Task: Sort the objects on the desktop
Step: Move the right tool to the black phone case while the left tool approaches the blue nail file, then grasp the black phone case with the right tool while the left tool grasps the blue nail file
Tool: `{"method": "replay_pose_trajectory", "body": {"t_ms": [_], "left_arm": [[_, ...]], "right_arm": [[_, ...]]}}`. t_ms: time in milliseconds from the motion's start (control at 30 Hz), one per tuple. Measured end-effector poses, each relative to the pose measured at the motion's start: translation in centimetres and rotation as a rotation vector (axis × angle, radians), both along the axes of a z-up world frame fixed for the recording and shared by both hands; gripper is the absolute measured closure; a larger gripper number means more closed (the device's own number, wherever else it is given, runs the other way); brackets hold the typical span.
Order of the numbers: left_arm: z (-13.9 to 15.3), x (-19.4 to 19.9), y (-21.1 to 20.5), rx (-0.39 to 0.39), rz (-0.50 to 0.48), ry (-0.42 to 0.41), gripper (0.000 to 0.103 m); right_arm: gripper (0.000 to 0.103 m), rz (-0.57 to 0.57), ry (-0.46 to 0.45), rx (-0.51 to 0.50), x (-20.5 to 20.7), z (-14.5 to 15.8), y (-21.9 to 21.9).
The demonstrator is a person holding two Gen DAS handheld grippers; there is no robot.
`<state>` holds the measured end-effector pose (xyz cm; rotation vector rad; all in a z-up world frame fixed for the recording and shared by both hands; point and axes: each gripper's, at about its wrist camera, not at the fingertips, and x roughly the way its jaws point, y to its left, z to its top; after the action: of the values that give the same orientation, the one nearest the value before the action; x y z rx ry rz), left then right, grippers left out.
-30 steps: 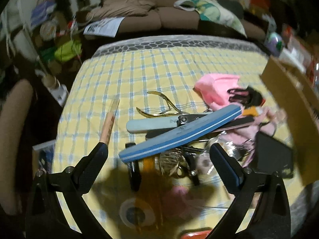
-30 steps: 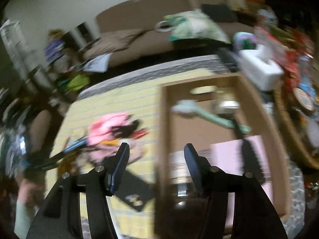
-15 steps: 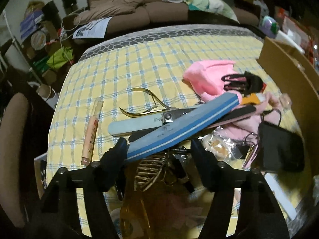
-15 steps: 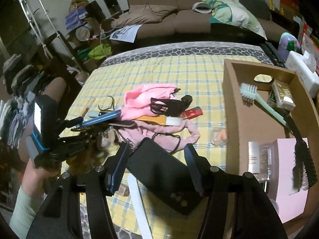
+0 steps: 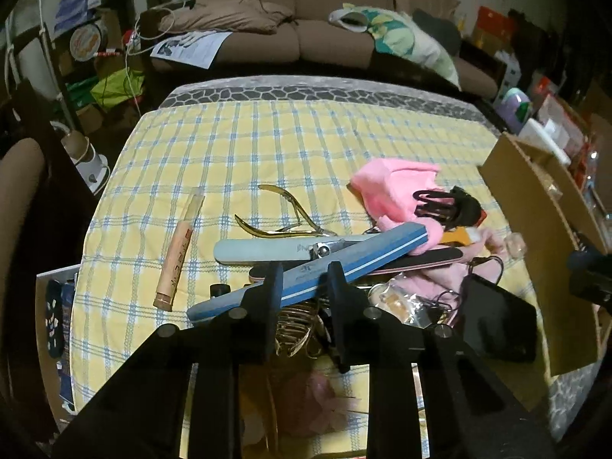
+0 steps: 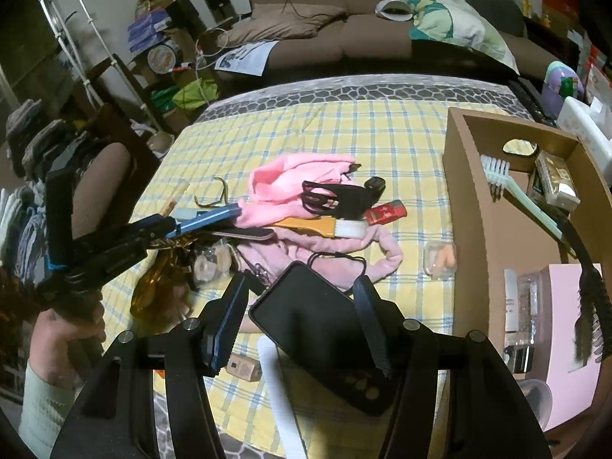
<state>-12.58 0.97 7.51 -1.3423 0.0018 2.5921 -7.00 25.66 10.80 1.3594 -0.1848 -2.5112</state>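
Since the earlier frames the left gripper (image 5: 304,277) has closed: its jaws, wide apart a second ago, have just been closing and now pinch the blue file (image 5: 325,267) about a third of the way up from its near end. The right gripper (image 6: 302,302) has swung from over the box (image 6: 464,206) to the pile and now hangs above the black case (image 6: 321,329), jaws half spread on either side of it; whether the pads touch the case cannot be told.

The blue file slants across the pile on the checked cloth (image 5: 237,145), its far end lying over a pale file (image 5: 264,250) and against the pink cloth (image 5: 390,191). A dark file (image 5: 432,258) lies under it, mostly covered. The nippers (image 5: 287,222) lie beyond, their tip hidden behind the pale file. A tan tube (image 5: 179,252) lies apart to the left.

Below the left gripper's fingers a gold claw clip (image 5: 296,329) is half hidden, and things nearer the camera are blurred and amber-tinted, not identifiable. In the right view the left gripper is dark against the clutter, held by a hand (image 6: 65,336). A black clip (image 6: 336,195) sits on the pink cloth, a brush (image 6: 325,227) and a red pack (image 6: 384,212) beside it. Inside the box, a toothbrush (image 6: 516,195) and a black brush (image 6: 585,267) are cut off by its wall and the frame edge.
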Motion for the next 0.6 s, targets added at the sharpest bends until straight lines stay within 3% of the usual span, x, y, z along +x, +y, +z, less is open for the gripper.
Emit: {"method": "replay_pose_trajectory", "body": {"t_ms": [233,300,333,367,533,600], "left_arm": [[0.1,0.2,0.5,-0.035,-0.021,0.008,0.080],[-0.4,0.2,1.1,-0.111,-0.038,0.018,0.064],[-0.9,0.2,1.7,-0.170,-0.050,0.028,0.050],[-1.3,0.2,2.1,-0.210,-0.062,0.035,0.045],[-4.0,-0.3,3.6,-0.325,-0.107,0.021,0.046],[-4.3,-0.6,3.6,-0.327,-0.090,0.020,0.054]], "right_arm": [[0.044,0.003,-0.010,0.009,-0.4,-0.5,-0.2],[0.044,-0.002,-0.024,0.017,-0.6,-1.0,-0.2],[0.044,-0.004,-0.030,0.019,-0.7,-1.2,-0.2],[0.044,-0.003,-0.038,0.023,-0.8,-1.5,-0.2],[0.044,0.009,-0.054,0.049,-1.0,-2.3,-0.6],[0.044,0.017,-0.059,0.060,-1.1,-2.5,-0.7]]}}
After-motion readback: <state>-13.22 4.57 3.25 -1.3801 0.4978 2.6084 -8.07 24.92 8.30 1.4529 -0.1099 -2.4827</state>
